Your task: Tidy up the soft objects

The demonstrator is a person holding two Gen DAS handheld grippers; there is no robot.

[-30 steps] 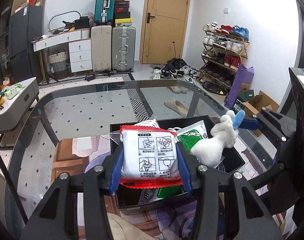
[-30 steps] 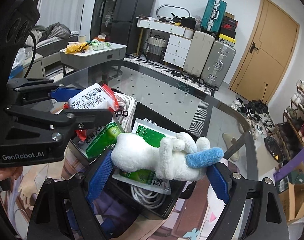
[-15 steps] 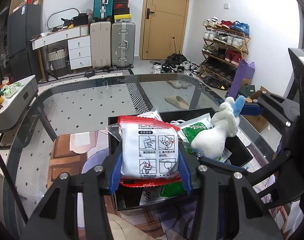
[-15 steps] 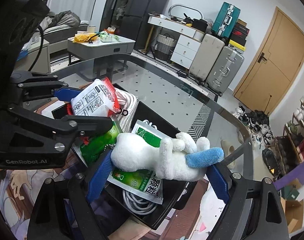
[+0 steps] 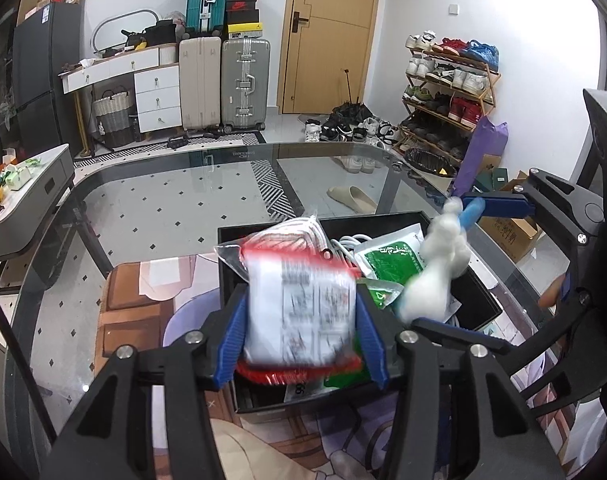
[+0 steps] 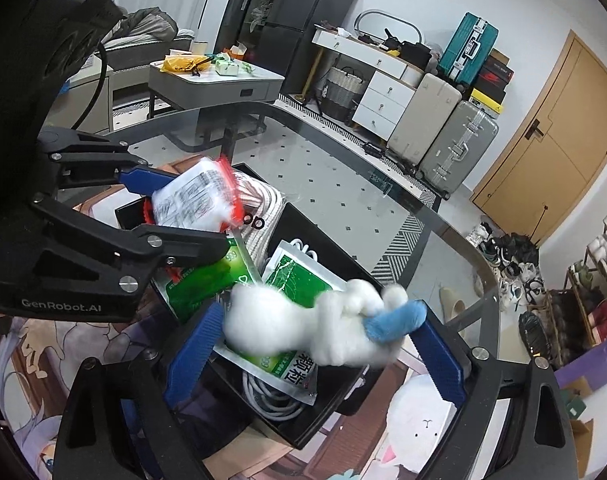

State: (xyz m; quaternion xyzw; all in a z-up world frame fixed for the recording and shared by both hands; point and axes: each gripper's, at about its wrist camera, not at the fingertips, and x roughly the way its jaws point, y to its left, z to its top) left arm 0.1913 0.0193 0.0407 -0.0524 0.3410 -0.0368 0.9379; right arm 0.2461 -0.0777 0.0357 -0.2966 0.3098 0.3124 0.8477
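Plush toy [image 6: 327,328]: white with blue ear, clamped in right gripper [image 6: 315,354] above black bin [image 6: 343,400]. Tissue pack [image 5: 301,312]: red-edged, clamped in left gripper [image 5: 301,336] above bin. In bin: green packs [image 6: 299,280], white cable [image 6: 271,398], bagged rope [image 6: 259,216].

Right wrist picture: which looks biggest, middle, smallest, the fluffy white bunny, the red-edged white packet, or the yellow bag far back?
1. Fluffy white bunny, though it is nearest the camera.
2. Red-edged white packet.
3. Yellow bag, far away, so its true size is unsure.
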